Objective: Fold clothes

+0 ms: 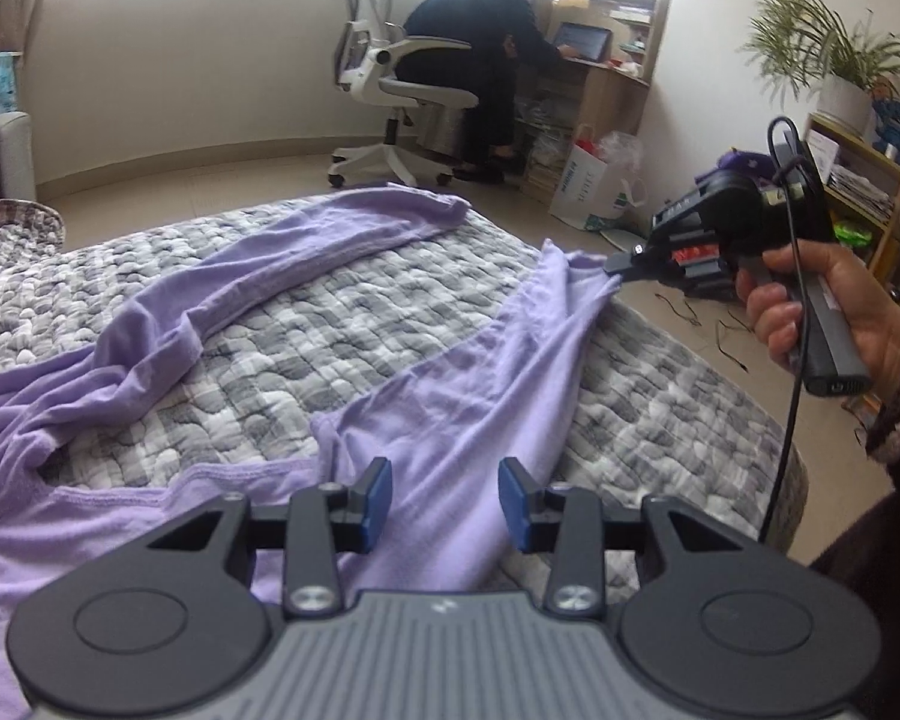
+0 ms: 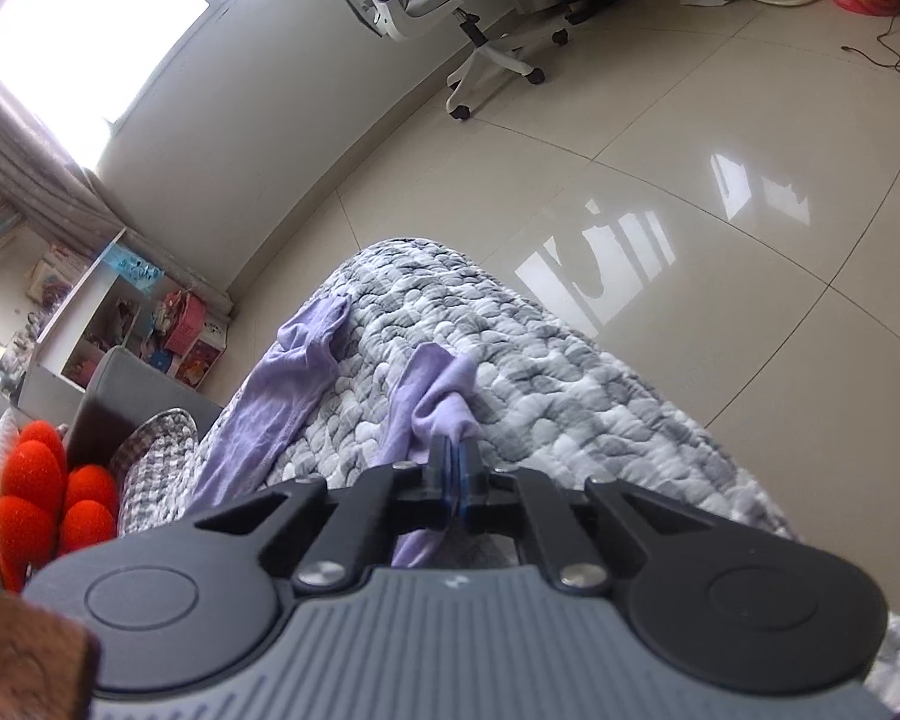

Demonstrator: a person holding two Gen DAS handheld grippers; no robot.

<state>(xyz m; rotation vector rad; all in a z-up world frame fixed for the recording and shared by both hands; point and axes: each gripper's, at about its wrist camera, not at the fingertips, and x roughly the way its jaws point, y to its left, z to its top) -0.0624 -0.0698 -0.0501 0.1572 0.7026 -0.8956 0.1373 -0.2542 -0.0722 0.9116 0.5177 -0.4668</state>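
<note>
Lilac garment (image 1: 438, 396) lies beneath the parted left fingers (image 1: 378, 501); right fingers (image 2: 459, 468) pinch its sleeve end.

The left gripper (image 1: 444, 504) points forward and downward, its blue-padded fingers (image 1: 377, 501) standing apart with nothing pressed between them. The right gripper (image 1: 615, 267) reaches out ahead at the right, angled downward, held by the right hand (image 1: 822, 306) wrapped around its handle (a fuzzy sleeve cuff shows at the wrist). Its jaws are closed tight, pinching a bunched edge of the lilac garment (image 2: 444, 402) between the blue pads (image 2: 450, 471).
</note>
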